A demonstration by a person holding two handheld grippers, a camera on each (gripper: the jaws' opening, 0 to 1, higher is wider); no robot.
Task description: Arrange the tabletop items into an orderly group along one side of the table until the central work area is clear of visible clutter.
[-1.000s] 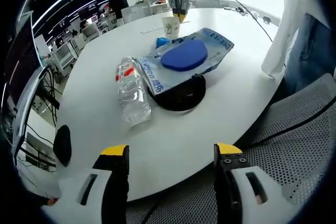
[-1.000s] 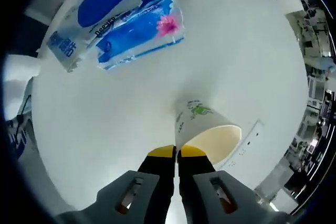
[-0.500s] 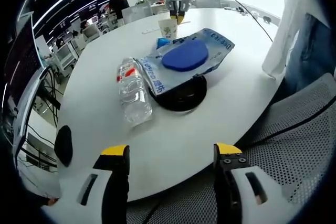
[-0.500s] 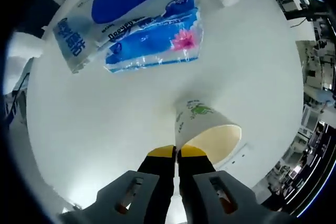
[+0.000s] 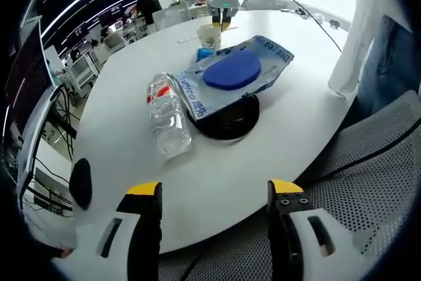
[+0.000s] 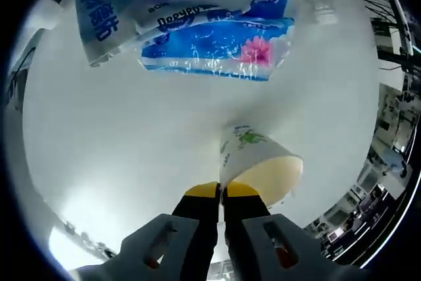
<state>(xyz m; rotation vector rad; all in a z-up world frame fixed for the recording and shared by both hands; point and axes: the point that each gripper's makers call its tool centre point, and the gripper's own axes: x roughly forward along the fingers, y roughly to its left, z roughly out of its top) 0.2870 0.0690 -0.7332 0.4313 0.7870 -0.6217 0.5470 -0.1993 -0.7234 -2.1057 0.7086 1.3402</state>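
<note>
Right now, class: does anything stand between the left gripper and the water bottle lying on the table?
Nothing visible does. The left gripper hangs open at the table's near edge, and only bare tabletop lies between it and the water bottle.

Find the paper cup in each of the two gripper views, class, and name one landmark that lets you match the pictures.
Left gripper view: paper cup far across the table, top centre, under the right gripper.
Right gripper view: paper cup at lower centre, its rim pinched by the shut jaws.
Shared landmark: the blue tissue pack beside the cup.
</note>
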